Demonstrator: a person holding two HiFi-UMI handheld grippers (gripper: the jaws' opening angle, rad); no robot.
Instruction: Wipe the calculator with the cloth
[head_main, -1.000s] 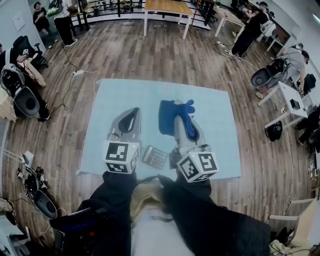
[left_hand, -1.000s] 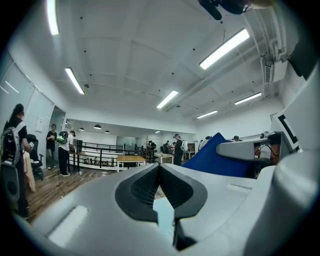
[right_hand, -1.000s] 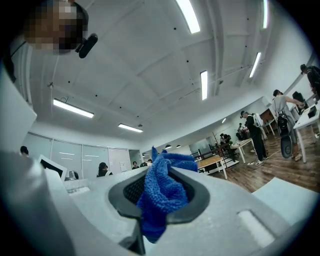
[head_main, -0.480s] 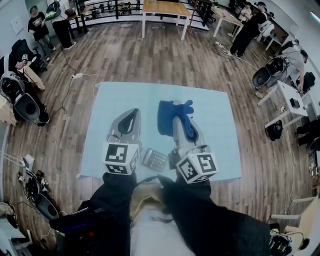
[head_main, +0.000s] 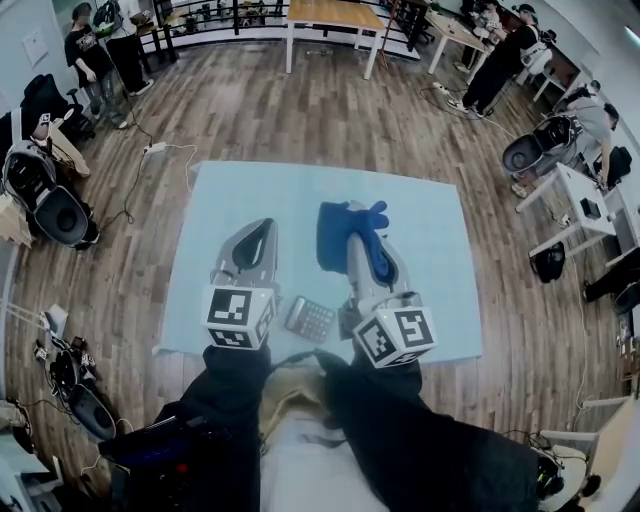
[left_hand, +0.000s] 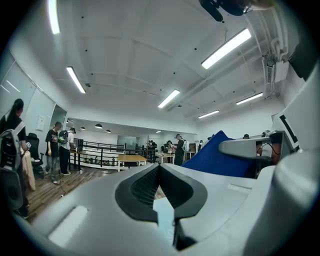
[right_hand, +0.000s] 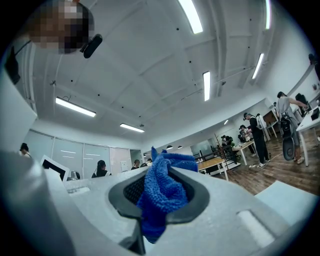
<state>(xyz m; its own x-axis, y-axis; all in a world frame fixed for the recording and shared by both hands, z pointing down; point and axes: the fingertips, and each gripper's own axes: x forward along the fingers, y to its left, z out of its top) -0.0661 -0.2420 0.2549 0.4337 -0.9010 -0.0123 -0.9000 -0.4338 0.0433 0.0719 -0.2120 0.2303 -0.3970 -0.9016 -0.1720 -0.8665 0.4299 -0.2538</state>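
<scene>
A small grey calculator (head_main: 309, 317) lies on the light-blue mat (head_main: 300, 200) near its front edge, between my two grippers. My right gripper (head_main: 366, 238) is shut on a blue cloth (head_main: 345, 228), which hangs from its jaws above the mat, beyond the calculator. The right gripper view shows the cloth (right_hand: 162, 192) pinched between the jaws, which point up at the room. My left gripper (head_main: 256, 238) is held left of the calculator with its jaws together and nothing in them. In the left gripper view the jaws meet (left_hand: 159, 172), and the blue cloth (left_hand: 220, 155) appears at the right.
The mat lies on a wooden floor (head_main: 280, 100). My legs in dark trousers (head_main: 400, 430) are just behind the mat's front edge. A wooden table (head_main: 335, 20) stands at the back. Several people and chairs are round the room's edges.
</scene>
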